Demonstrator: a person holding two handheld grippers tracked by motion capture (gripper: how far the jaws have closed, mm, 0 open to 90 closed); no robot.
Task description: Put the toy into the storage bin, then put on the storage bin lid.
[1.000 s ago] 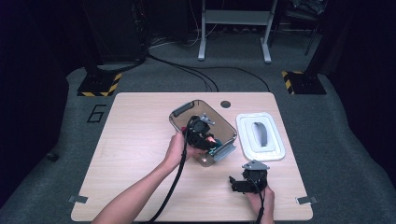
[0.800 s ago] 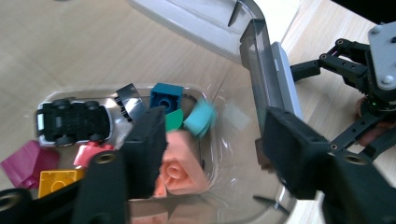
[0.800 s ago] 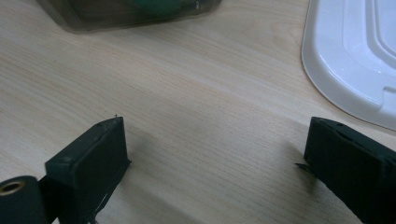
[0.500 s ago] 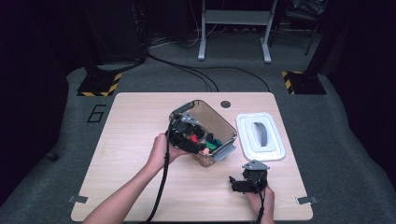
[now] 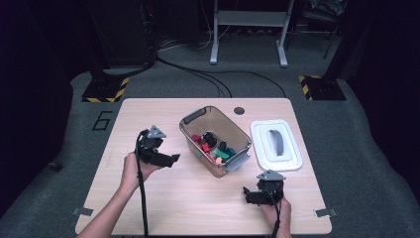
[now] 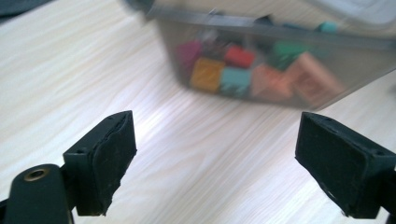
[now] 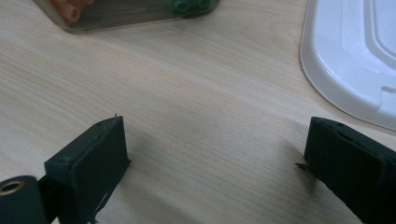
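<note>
A clear plastic bin stands in the middle of the table with several coloured blocks inside. My left gripper is held left of the bin, pointing toward it, jaws wide open and empty. In the left gripper view the bin wall is ahead of the gripper, with red, orange and teal blocks showing through it. My right gripper rests near the table's front edge, below the bin, open and empty. The right gripper view has bare wood under the gripper and the bin's corner at the top.
A white lid lies flat right of the bin, and its edge is close to my right jaw. A dark cable hole sits near the far table edge. Cables trail from both grippers toward the person.
My left gripper has pulled back from over the bin to the left side of the table. The right gripper has stayed in place.
</note>
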